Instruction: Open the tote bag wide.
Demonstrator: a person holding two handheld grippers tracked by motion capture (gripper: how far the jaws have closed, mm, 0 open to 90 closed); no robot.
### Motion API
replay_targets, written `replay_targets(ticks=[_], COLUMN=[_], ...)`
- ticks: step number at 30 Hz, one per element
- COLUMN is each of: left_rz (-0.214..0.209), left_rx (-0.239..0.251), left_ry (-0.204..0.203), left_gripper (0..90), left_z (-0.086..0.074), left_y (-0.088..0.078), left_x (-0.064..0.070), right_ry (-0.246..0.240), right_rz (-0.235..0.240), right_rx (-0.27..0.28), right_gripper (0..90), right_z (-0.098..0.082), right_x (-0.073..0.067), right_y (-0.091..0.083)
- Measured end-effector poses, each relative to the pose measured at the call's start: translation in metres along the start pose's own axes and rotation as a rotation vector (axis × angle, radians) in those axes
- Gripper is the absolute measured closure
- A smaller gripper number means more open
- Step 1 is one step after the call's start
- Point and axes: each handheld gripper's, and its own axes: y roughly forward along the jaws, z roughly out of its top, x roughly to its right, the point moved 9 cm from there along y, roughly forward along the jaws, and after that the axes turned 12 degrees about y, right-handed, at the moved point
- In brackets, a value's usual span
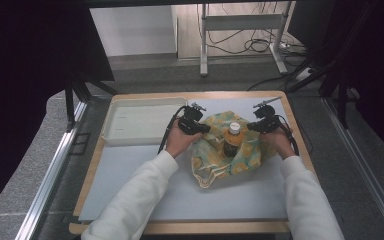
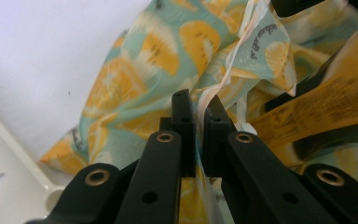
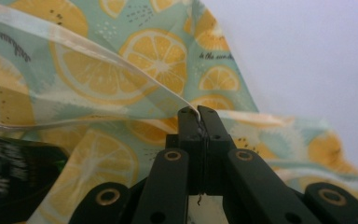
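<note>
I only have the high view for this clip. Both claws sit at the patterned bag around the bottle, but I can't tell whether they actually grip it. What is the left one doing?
Observer: The left claw is shut on the bag's pale edge trim, which runs up from between its jaws.
Operator: And the right one?
Observer: The right claw is shut too, pinching the bag at its pale edge band, which stretches away taut to the left in the right gripper view.
Operator: Anything about the bottle I'm missing?
Observer: In the left gripper view the bottle lies close beside the claw, showing a yellow label with dark print, with the lemon-print fabric bunched around it.
</note>
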Motion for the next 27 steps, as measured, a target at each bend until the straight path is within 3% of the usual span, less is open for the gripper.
replay_targets(ticks=[11, 14, 17, 19, 20, 23, 27], left_rz=[-0.021, -0.026, -0.043, -0.051, -0.050, -0.050, -0.076], left_rx=[-0.070, -0.063, 0.009, 0.056, 0.074, 0.125, 0.204], left_ry=[-0.031, -0.033, -0.026, 0.003, 0.012, 0.042, 0.057], left_gripper=[85.7, 83.1, 75.5, 70.6, 68.0, 67.8, 80.1], left_z=[-0.030, -0.030, -0.021, -0.013, -0.011, -0.002, 0.007], left_y=[0.037, 0.037, 0.024, 0.009, 0.004, -0.018, -0.044], left_x=[0.008, 0.009, 0.012, 0.016, 0.018, 0.023, 0.031], right_ry=[0.011, 0.017, 0.048, 0.039, 0.033, 0.020, 0.007], right_rz=[-0.011, -0.011, -0.009, -0.024, -0.024, -0.002, 0.044], right_rx=[-0.047, -0.039, 0.043, 0.098, 0.130, 0.157, 0.129], right_gripper=[86.9, 77.0, 58.3, 55.2, 55.1, 60.4, 76.1], right_z=[-0.023, -0.024, -0.013, -0.005, -0.001, 0.003, -0.005], right_x=[0.006, 0.006, 0.006, 0.005, 0.003, -0.003, -0.018], right_y=[0.025, 0.024, 0.006, -0.011, -0.023, -0.048, -0.064])
